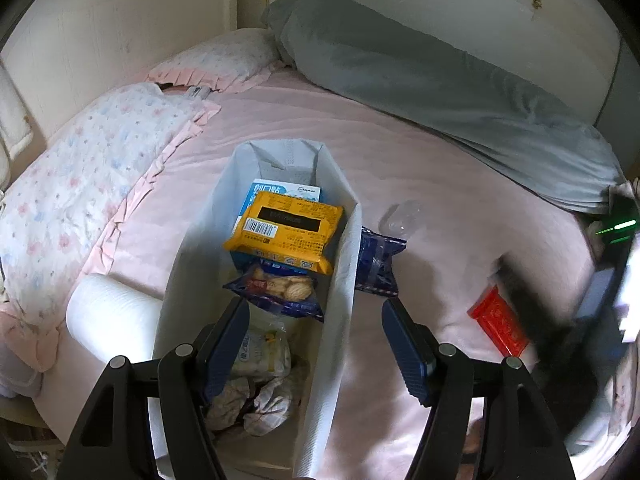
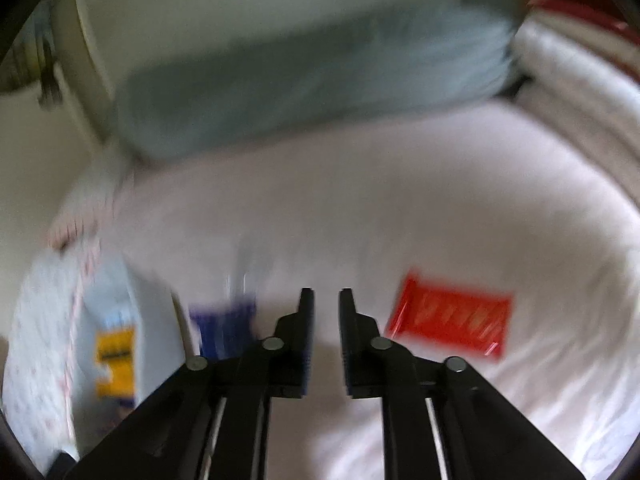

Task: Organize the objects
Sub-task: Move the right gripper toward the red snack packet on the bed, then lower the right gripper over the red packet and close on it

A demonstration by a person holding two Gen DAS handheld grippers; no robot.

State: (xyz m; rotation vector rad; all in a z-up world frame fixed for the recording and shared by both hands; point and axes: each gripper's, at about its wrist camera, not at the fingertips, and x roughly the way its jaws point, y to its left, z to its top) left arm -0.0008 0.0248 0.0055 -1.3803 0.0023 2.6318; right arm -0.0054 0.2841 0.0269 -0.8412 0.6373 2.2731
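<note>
Left gripper [image 1: 314, 312] hangs over the near end of the white bag [image 1: 344, 280], jaws spread wide, nothing held. Right gripper [image 2: 326, 300]: jaws a narrow gap apart, nothing between them; view heavily blurred. Inside the bag, near to far: crumpled wrapper [image 1: 256, 404], pale yellow pouch [image 1: 262, 354], blue biscuit pack [image 1: 280, 286], yellow packet [image 1: 286, 230] lying on a blue-white box [image 1: 272, 190]. White roll [image 1: 108, 316] touches the bag's left wall. Outside the right wall, a dark blue packet [image 1: 378, 262]; just beyond it a clear plastic cup [image 1: 400, 216]. Red packet [image 1: 498, 322] lies alone on the pink sheet [image 1: 400, 152], well right. Floral pillows [image 1: 80, 184] far left, grey bolster [image 1: 420, 80] at the back.
</note>
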